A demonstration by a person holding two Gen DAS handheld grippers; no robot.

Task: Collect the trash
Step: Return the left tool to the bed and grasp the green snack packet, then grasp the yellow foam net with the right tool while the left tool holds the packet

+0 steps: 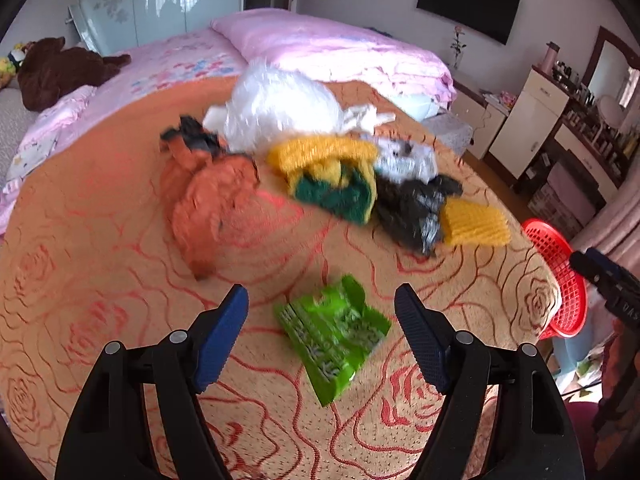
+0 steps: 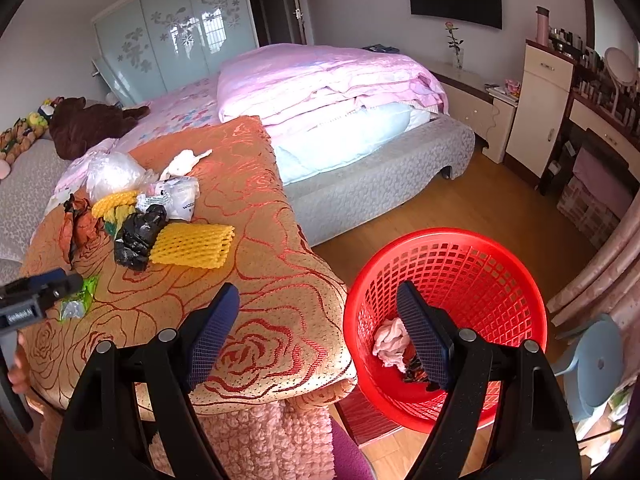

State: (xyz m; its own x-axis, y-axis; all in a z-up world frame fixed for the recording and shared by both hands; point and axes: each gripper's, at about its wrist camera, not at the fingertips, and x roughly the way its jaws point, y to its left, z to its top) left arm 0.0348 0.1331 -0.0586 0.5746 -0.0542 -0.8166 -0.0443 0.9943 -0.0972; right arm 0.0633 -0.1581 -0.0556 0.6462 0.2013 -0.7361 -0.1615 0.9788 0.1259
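Our left gripper [image 1: 322, 334] hovers with fingers spread over the green wrapper [image 1: 334, 334], lying flat near the desk's [image 1: 100, 320] front edge. It looks light, crinkly, slippery; we'd pinch its raised edge. Right gripper [image 2: 318, 332] is released, empty, by the basket [image 2: 500, 264].

Glossy green plastic wrapper [image 1: 334, 336] on rough woven cloth [image 1: 120, 280]; red plastic mesh basket [image 2: 480, 264].

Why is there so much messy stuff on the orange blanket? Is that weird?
Yes. Trash is scattered on the blanket: a green wrapper, yellow foam net, black bag and crumpled plastic. It belongs in the red basket, which holds only a few scraps.
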